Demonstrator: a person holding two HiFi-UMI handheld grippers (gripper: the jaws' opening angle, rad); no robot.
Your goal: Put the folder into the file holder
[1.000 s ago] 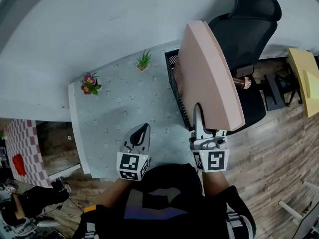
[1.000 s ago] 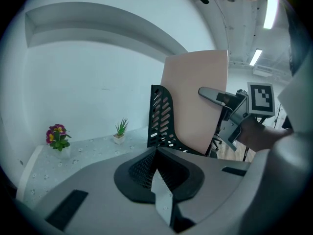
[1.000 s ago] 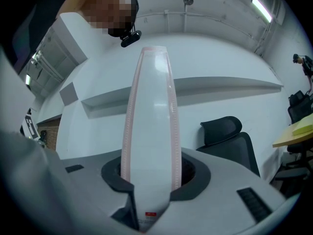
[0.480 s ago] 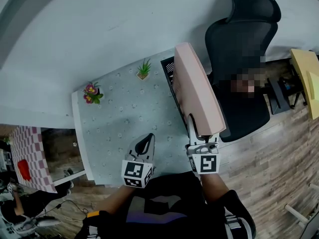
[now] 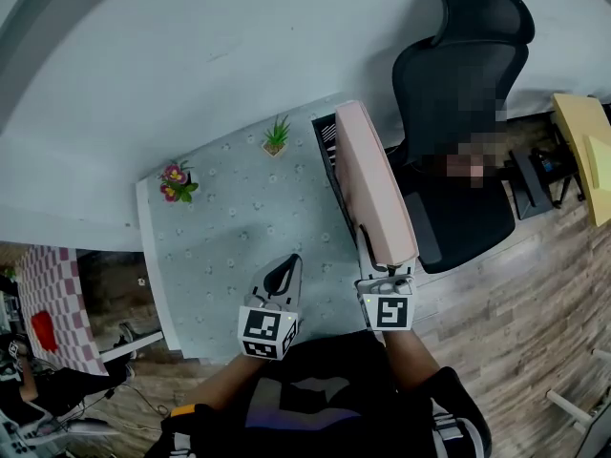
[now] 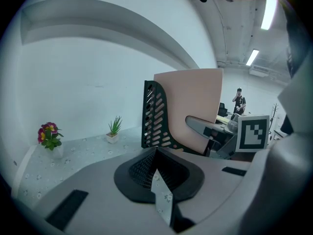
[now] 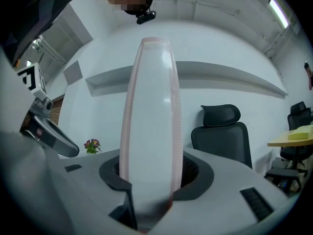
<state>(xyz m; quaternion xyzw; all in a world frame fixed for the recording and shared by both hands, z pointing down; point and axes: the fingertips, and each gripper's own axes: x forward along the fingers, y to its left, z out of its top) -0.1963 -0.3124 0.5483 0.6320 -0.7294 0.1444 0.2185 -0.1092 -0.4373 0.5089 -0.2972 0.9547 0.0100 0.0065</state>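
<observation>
The right tongs (image 5: 370, 243) are holding the pink folder (image 5: 372, 184) at its near lower end. Their jaws have just been opening, yet both are touching its sides. The folder is leaning inside the black file holder (image 5: 326, 139) at the worktop's (image 5: 229, 227) right edge, with an office chair (image 5: 458, 93) just beyond. The left tongs (image 5: 283, 271), closed and empty, are hovering over the open flowered cloth. A green plant (image 5: 276, 135) and a flower pot (image 5: 175, 181) are standing by the white wall (image 5: 239, 46).
</observation>
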